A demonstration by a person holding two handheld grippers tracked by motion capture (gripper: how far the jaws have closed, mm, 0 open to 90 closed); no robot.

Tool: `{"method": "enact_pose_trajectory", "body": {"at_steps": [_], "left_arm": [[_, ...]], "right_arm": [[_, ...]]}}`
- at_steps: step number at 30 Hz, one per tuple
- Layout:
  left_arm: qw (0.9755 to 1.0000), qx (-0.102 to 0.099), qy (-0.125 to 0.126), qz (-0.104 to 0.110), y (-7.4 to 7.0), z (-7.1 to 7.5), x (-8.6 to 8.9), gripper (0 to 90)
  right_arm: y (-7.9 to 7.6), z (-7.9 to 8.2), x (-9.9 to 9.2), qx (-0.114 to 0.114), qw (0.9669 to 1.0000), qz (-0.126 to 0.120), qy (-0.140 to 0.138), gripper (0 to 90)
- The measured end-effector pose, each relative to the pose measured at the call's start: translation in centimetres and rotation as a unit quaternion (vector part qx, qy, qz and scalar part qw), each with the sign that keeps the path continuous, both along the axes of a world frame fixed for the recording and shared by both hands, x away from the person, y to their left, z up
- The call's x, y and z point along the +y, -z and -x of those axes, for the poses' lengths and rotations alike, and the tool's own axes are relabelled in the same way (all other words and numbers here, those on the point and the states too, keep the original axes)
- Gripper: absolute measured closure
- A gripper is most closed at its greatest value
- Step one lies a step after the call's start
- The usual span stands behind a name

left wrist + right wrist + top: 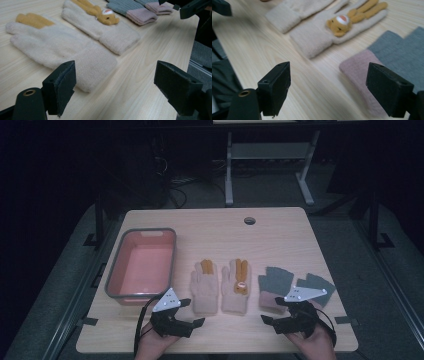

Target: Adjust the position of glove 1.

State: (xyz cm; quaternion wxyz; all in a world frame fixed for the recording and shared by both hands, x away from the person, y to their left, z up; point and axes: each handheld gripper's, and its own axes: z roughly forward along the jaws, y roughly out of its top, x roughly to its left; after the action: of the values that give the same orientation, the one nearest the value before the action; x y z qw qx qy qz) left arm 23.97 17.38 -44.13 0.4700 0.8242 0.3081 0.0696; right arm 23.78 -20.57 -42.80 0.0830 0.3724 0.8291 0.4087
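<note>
From the high view I see my left gripper (pixel 191 312) at the lower left of the frame and my right gripper (pixel 272 311) at the lower right, both low over the near edge of the tabletop (pixel 280 235), fingers spread wide and holding nothing. Four gloves lie in a row across the middle — two cream gloves (pixel 220 287) side by side, one bearing a small bear figure (pixel 241 287), then two grey gloves with pink cuffs (pixel 292 287) to their right. A pink bin (pixel 140 265) with a grey rim sits at the left, just beyond my left gripper. In the right gripper view a pink cuff (pixel 362 72) lies between the fingers (pixel 275 87) — untouched.
</note>
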Motion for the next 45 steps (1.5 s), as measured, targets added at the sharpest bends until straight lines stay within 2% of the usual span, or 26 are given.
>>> {"method": "enact_pose_trajectory", "body": {"at_steps": [2, 10, 11, 12, 16, 19, 21, 28, 37, 42, 45], "left_arm": [[1.0000, 0.000, 0.000, -0.002, 0.0, -0.1, -0.1, 17.9], [1.0000, 0.000, -0.003, 0.001, 0.0, -0.1, 0.0, 17.9], [1.0000, -0.001, -0.002, 0.001, 0.0, -0.1, 0.1, 17.9], [1.0000, -0.003, -0.002, 0.003, -0.1, -0.1, 0.1, 17.9], [1.0000, -0.003, 0.001, 0.002, -0.1, 0.0, 0.1, 17.9], [1.0000, -0.001, 0.002, 0.002, -0.1, 0.0, 0.0, 17.9], [1.0000, -0.008, 0.005, -0.001, -0.1, -0.1, 0.1, 17.9], [1.0000, -0.004, 0.002, 0.001, -0.1, -0.2, 0.0, 17.9], [1.0000, -0.006, 0.004, 0.003, -0.1, -0.1, 0.0, 17.9], [1.0000, -0.001, 0.004, 0.006, -0.1, -0.1, 0.0, 17.9], [1.0000, 0.000, 0.004, 0.005, -0.1, -0.1, 0.0, 17.9]], "right_arm": [[-0.3, -0.4, 0.2, 0.000, 1.0000, -0.003, -0.008, 19.7], [-2.0, -1.9, 1.5, 0.005, 0.9994, 0.014, -0.032, 19.9], [-2.1, -2.0, 1.6, 0.008, 0.9993, 0.016, -0.034, 19.9], [-2.5, -2.6, 2.0, 0.022, 0.9987, 0.024, -0.041, 20.2], [-3.2, -3.3, 2.7, 0.027, 0.9979, 0.031, -0.050, 21.0], [-3.6, -3.9, 3.4, 0.023, 0.9973, 0.039, -0.059, 21.2], [-3.7, -4.2, 3.7, 0.022, 0.9971, 0.040, -0.061, 21.6], [-4.4, -5.4, 4.8, 0.017, 0.9956, 0.055, -0.074, 21.8], [-4.7, -6.7, 5.9, 0.019, 0.9942, 0.067, -0.082, 23.0], [-4.2, -7.8, 6.8, 0.025, 0.9923, 0.084, -0.087, 24.1], [-4.1, -8.4, 7.1, 0.029, 0.9922, 0.087, -0.084, 24.3]]}}
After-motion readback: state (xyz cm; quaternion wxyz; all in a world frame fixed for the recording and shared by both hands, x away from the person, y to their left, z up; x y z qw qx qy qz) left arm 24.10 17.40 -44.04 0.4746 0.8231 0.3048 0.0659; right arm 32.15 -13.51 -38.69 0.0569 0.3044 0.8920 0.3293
